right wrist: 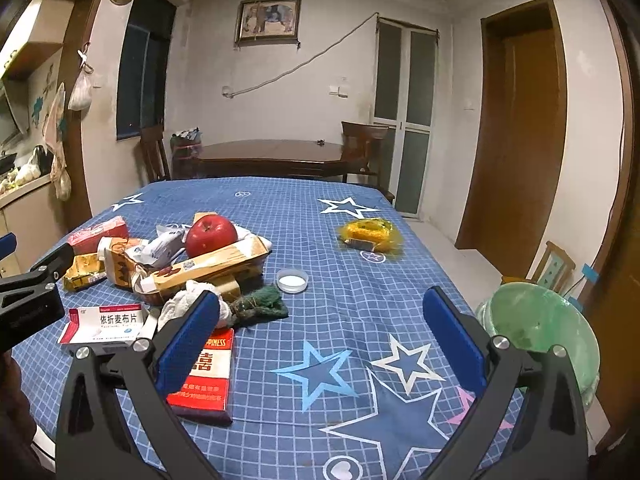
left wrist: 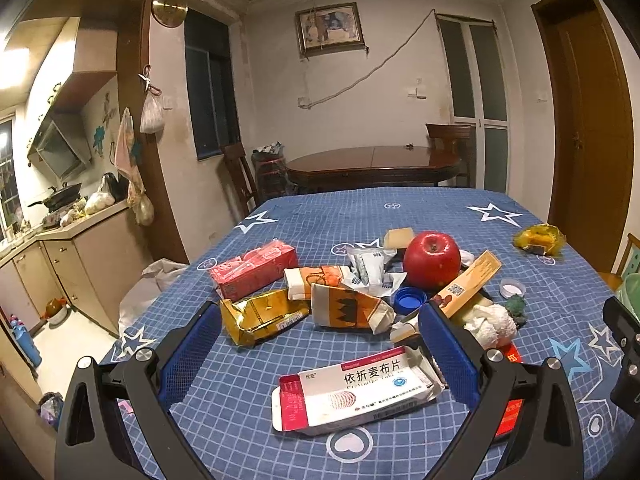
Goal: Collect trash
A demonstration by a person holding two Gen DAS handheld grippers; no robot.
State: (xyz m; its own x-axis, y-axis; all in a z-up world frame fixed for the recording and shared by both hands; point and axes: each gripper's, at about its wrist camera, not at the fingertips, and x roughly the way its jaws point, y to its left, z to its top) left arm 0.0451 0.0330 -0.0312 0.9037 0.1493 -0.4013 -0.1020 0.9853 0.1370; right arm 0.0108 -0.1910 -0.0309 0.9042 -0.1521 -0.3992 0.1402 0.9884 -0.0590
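Note:
A heap of trash lies on the blue star tablecloth (left wrist: pixel 360 208). It holds a white and red medicine box (left wrist: pixel 352 390), a gold foil wrapper (left wrist: pixel 262 316), orange cartons (left wrist: pixel 348 308), a red carton (left wrist: pixel 256 270), a blue cap (left wrist: pixel 409 299), crumpled tissue (left wrist: pixel 490 322) and a red apple (left wrist: pixel 431 260). My left gripper (left wrist: pixel 320 328) is open above the medicine box. My right gripper (right wrist: pixel 320 316) is open over bare cloth, right of the heap. A red cigarette pack (right wrist: pixel 206 372) lies by its left finger. A yellow wrapper (right wrist: pixel 370 234) lies apart, far right.
A green plastic-lined bin (right wrist: pixel 544 328) stands off the table's right edge. A clear lid (right wrist: pixel 293 280) and a dark green rag (right wrist: pixel 260 304) lie near the heap. A wooden dining table (right wrist: pixel 272 156) with chairs stands behind. Kitchen counters (left wrist: pixel 80 232) are to the left.

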